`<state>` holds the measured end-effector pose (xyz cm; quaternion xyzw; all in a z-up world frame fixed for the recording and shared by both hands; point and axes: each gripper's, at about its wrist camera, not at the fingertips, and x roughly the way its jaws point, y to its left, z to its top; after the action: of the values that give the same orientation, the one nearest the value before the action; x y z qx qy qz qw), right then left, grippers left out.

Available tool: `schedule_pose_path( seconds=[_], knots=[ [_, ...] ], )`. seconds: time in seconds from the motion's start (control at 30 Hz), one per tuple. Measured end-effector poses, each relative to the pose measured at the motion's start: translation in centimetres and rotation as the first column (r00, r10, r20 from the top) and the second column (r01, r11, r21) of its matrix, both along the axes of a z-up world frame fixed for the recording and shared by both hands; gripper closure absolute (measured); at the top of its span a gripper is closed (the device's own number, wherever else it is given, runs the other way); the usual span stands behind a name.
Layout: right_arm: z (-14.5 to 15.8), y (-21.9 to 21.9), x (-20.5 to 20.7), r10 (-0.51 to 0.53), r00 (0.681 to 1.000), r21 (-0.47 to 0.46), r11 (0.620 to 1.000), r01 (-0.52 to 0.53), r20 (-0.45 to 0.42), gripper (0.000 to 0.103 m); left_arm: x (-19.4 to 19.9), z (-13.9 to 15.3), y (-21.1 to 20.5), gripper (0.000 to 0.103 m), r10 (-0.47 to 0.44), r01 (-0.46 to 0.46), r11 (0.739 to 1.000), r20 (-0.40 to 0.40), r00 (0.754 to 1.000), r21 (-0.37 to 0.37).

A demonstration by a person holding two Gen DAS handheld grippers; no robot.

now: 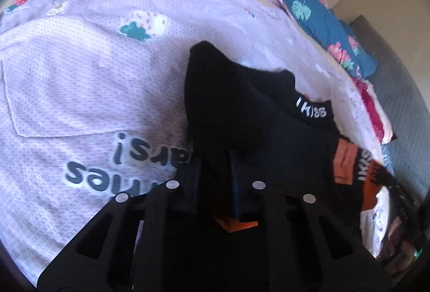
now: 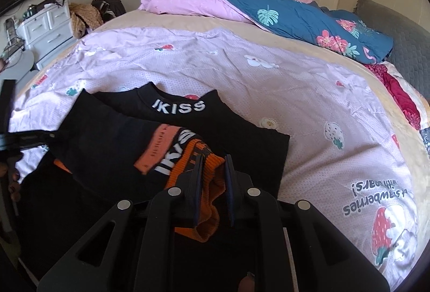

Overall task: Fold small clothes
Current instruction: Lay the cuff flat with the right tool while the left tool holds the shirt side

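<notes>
Right tongs [image 2: 212,171] pinch the orange ribbed hem [image 2: 207,184] of the black top [image 2: 242,136] lying partly doubled on the bed's lilac sheet [image 2: 295,82], left tongs [image 1: 215,171] clamp black cloth, so the fold looks barely halfway, the rest unfolded.

Around the black sweater [image 2: 188,136], the lilac strawberry sheet [image 2: 309,103] lies flat and bare to its right and beyond its collar. Farther past it, the rumpled blue floral quilt [image 2: 309,23] and pink pillow [image 2: 174,1] block the bed's far side. To its left, a white drawer unit [image 2: 45,28] stands off the bed.
</notes>
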<state>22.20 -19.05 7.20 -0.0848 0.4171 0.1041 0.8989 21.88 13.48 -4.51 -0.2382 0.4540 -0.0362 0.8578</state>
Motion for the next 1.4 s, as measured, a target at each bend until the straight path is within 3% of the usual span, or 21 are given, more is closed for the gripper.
schedule_pose_path(
  seconds=[0.17, 0.3, 0.5, 0.6, 0.67, 0.7, 0.87, 0.93, 0.97, 1.0, 1.03, 1.1, 1.2, 1.3, 1.4],
  knots=[
    [-1.1, -0.5, 0.6, -0.065, 0.998, -0.06, 0.996, 0.064, -0.01, 0.089, 0.0, -0.8, 0.3, 0.093, -0.008, 0.008, 1.0, -0.024, 1.0, 0.023],
    [-1.2, -1.3, 0.5, -0.089, 0.996, -0.007, 0.996, 0.089, -0.024, 0.089, 0.0, -0.3, 0.1, 0.091, -0.018, 0.018, 0.999, -0.014, 1.0, 0.04],
    [-1.4, 0.0, -0.1, -0.021, 0.998, 0.055, 0.998, 0.025, -0.059, 0.087, -0.6, 0.9, 0.0, 0.089, -0.011, 0.01, 0.998, 0.014, 1.0, 0.058],
    [-1.7, 1.3, -0.3, 0.012, 0.997, 0.05, 0.999, -0.008, -0.074, 0.079, -1.2, 2.0, -0.1, 0.089, -0.005, 0.002, 0.996, 0.043, 0.999, 0.086],
    [-2.1, 1.5, -0.1, -0.006, 0.997, 0.044, 0.999, 0.01, -0.078, 0.056, -1.6, 3.0, -0.3, 0.089, -0.011, 0.004, 0.996, 0.069, 0.998, 0.094],
    [-2.3, 1.3, 0.1, -0.029, 0.996, 0.036, 0.999, 0.032, -0.08, 0.051, -1.8, 3.5, -0.5, 0.089, -0.017, 0.009, 0.995, 0.082, 0.997, 0.099],
    [-4.8, -1.7, 1.9, -0.185, 0.963, 0.1, 0.973, 0.207, -0.194, 0.04, -1.6, 5.1, -3.1, 0.086, -0.088, 0.073, 0.989, 0.115, 0.989, 0.127],
    [-6.1, -2.5, 2.5, -0.193, 0.947, 0.141, 0.962, 0.234, -0.258, 0.045, -1.2, 4.8, -4.3, 0.082, -0.119, 0.104, 0.985, 0.106, 0.987, 0.139],
    [-6.4, -2.4, 2.6, -0.174, 0.945, 0.162, 0.961, 0.225, -0.277, 0.073, -0.8, 4.4, -5.1, 0.082, -0.136, 0.122, 0.982, 0.09, 0.987, 0.144],
    [-6.5, -2.1, 2.4, -0.139, 0.949, 0.178, 0.964, 0.195, -0.284, 0.087, -0.8, 4.0, -5.3, 0.082, -0.144, 0.131, 0.981, 0.081, 0.986, 0.144],
    [-6.1, -1.8, 2.2, -0.12, 0.956, 0.181, 0.968, 0.172, -0.266, 0.091, -0.7, 3.4, -5.7, 0.082, -0.15, 0.139, 0.98, 0.071, 0.986, 0.14],
    [-4.6, -1.3, 1.2, -0.095, 0.979, 0.165, 0.978, 0.125, -0.178, 0.092, -0.5, 2.7, -6.1, 0.082, -0.157, 0.149, 0.98, 0.055, 0.986, 0.135],
    [-3.2, -1.3, 0.7, -0.11, 0.989, 0.128, 0.984, 0.122, -0.094, 0.092, -0.3, 1.3, -6.3, 0.082, -0.157, 0.153, 0.977, 0.016, 0.987, 0.149],
    [-4.6, -1.4, 1.2, -0.124, 0.982, 0.062, 0.989, 0.134, -0.139, 0.092, 0.0, 0.2, -6.4, 0.082, -0.159, 0.16, 0.976, -0.015, 0.987, 0.148],
    [-6.0, -1.3, 1.1, -0.155, 0.974, 0.006, 0.987, 0.159, -0.165, 0.085, -0.1, -0.2, -6.2, 0.082, -0.161, 0.162, 0.976, -0.018, 0.987, 0.146]
  ],
)
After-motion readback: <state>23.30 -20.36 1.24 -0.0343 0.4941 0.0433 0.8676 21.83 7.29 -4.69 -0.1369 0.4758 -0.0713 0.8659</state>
